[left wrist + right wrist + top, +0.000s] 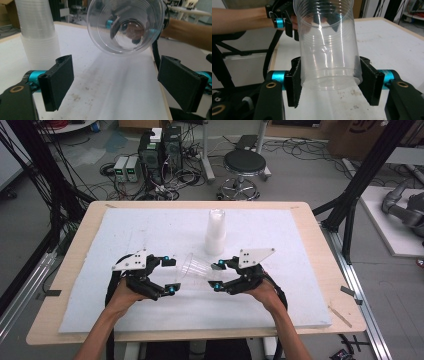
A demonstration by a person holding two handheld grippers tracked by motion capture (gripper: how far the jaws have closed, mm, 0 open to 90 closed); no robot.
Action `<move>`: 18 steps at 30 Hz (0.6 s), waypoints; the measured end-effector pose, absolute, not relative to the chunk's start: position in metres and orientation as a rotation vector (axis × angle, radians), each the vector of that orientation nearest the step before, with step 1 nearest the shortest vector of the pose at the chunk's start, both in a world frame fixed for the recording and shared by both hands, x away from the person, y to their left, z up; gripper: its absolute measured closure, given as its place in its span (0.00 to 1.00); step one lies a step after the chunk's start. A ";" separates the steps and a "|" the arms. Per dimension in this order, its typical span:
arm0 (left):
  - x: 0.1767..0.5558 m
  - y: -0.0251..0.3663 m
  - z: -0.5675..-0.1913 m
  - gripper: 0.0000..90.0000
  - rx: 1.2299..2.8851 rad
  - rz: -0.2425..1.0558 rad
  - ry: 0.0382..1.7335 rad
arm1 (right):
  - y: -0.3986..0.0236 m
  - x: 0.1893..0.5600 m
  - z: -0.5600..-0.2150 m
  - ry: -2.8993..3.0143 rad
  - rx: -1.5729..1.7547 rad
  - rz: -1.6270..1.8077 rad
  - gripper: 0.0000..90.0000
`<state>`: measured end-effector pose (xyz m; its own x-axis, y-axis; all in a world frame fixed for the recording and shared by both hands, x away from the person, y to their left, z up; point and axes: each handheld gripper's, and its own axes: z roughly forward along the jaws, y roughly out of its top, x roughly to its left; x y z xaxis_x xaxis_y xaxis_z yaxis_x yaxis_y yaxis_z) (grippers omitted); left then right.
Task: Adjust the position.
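A clear plastic cup (pixel 196 267) lies sideways in the air above the white foam board (pixel 150 227), its mouth toward the left. My right gripper (pixel 217 275) is shut on the cup's base end; in the right gripper view both black pads (pixel 295 80) press the cup (pixel 328 47) near its bottom. My left gripper (pixel 171 276) stands open just left of the cup's mouth, apart from it. From the left gripper view I look into the cup's open mouth (pixel 125 25), between and beyond my wide jaws. A tall stack of clear cups (pixel 215 232) stands upright behind.
The foam board covers a wooden table (pixel 320 265). In the left gripper view the cup stack (pixel 37 32) rises at the left. Beyond the table are a black stool (pixel 244 165), electronics boxes (pixel 160 150) and cables on the floor. Black frame posts (pixel 365 175) stand at the right.
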<state>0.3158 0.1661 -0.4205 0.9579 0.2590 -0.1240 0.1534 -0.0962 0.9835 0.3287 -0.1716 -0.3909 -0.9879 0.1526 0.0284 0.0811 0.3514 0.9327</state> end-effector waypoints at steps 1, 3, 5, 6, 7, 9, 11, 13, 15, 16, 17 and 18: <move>0.316 0.165 -0.422 0.15 1.655 0.086 0.309 | -0.171 0.328 -0.393 2.513 0.219 1.762 0.48; 0.316 0.164 -0.422 0.15 1.653 0.078 0.307 | -0.171 0.328 -0.393 2.508 0.217 1.770 0.48; 0.316 0.163 -0.422 0.15 1.655 0.077 0.300 | -0.171 0.327 -0.394 2.496 0.211 1.782 0.48; 0.316 0.162 -0.423 0.15 1.654 0.076 0.296 | -0.171 0.327 -0.394 2.490 0.204 1.792 0.48; 0.316 0.161 -0.423 0.15 1.651 0.075 0.296 | -0.170 0.328 -0.394 2.483 0.199 1.798 0.48; 0.316 0.159 -0.423 0.15 1.649 0.074 0.289 | -0.170 0.327 -0.395 2.482 0.201 1.807 0.48; 0.316 0.157 -0.423 0.15 1.648 0.072 0.284 | -0.170 0.327 -0.395 2.481 0.188 1.819 0.48; 0.317 0.154 -0.423 0.15 1.657 0.071 0.273 | -0.169 0.327 -0.395 2.478 0.179 1.822 0.48; 0.317 0.150 -0.421 0.15 1.656 0.068 0.263 | -0.168 0.327 -0.395 2.482 0.170 1.828 0.48; 0.318 0.147 -0.420 0.15 1.654 0.066 0.255 | -0.168 0.327 -0.395 2.482 0.170 1.828 0.48; 0.318 0.145 -0.419 0.15 1.654 0.064 0.246 | -0.168 0.326 -0.396 2.488 0.166 1.835 0.48; 0.318 0.139 -0.416 0.15 1.649 0.053 0.233 | -0.167 0.326 -0.396 2.484 0.159 1.841 0.48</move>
